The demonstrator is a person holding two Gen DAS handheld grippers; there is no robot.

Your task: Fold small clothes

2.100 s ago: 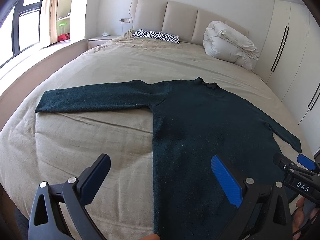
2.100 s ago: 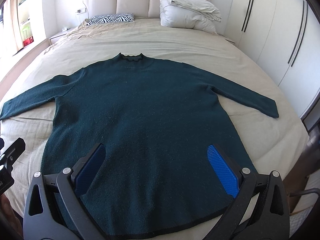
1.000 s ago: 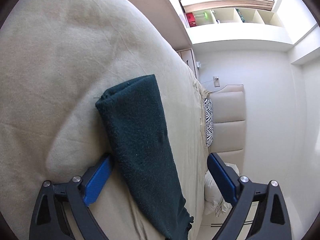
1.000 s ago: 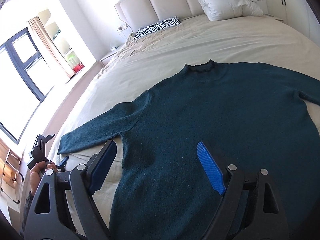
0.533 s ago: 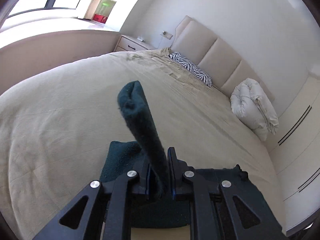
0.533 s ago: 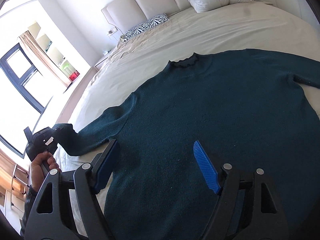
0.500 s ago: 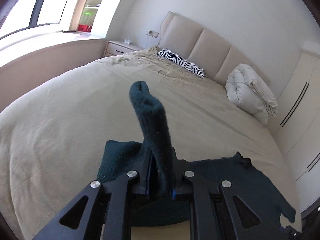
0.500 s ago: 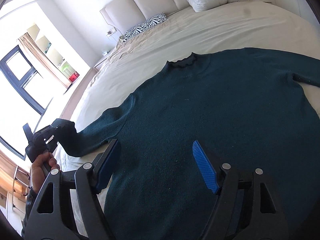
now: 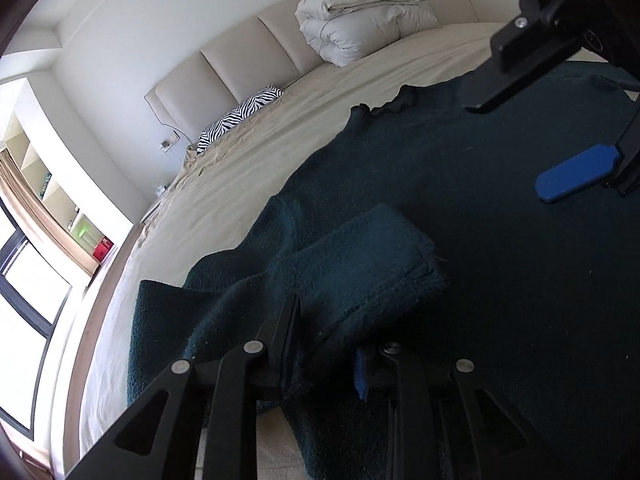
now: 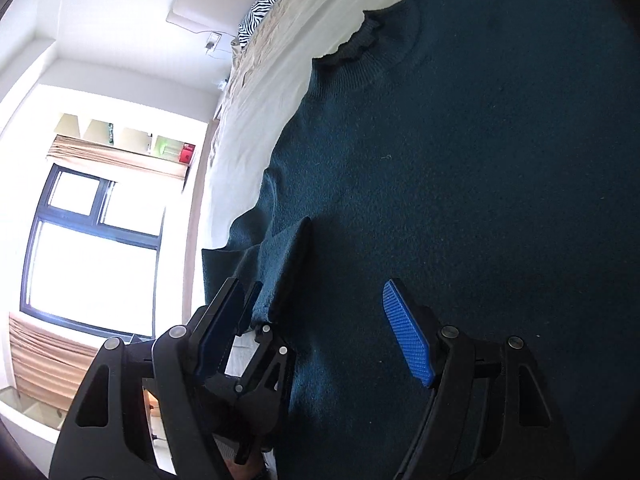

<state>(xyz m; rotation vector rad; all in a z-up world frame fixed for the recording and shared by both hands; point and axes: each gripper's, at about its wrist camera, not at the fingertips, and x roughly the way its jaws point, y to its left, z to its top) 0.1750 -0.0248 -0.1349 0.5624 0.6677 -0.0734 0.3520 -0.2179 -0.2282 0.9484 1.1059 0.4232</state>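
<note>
- The bed (image 9: pixel 360 92) carries everything; its beige cover gives a broad flat place, which I think is why the folding is done here.
- The sweater (image 9: pixel 500 240), dark green, lies spread flat on the bed with its neck (image 10: pixel 356 50) toward the headboard. Its body is flat, probably so that the parts can be folded over it one by one.
- The left sleeve (image 9: pixel 360 264) is bent back at the shoulder and its end lies over the body of the sweater. I judge this is the first fold of the task, made to make the garment narrower.
- The left hand-held gripper (image 9: pixel 324 360) has its jaws closed narrow on the sleeve, a little behind the cuff, so the cloth does not slip while it is laid across.
- The right hand-held gripper (image 10: pixel 320 336) hovers just above the sweater body with jaws wide apart and nothing between them. It is near the left one, perhaps waiting to press or smooth the fold.
</note>
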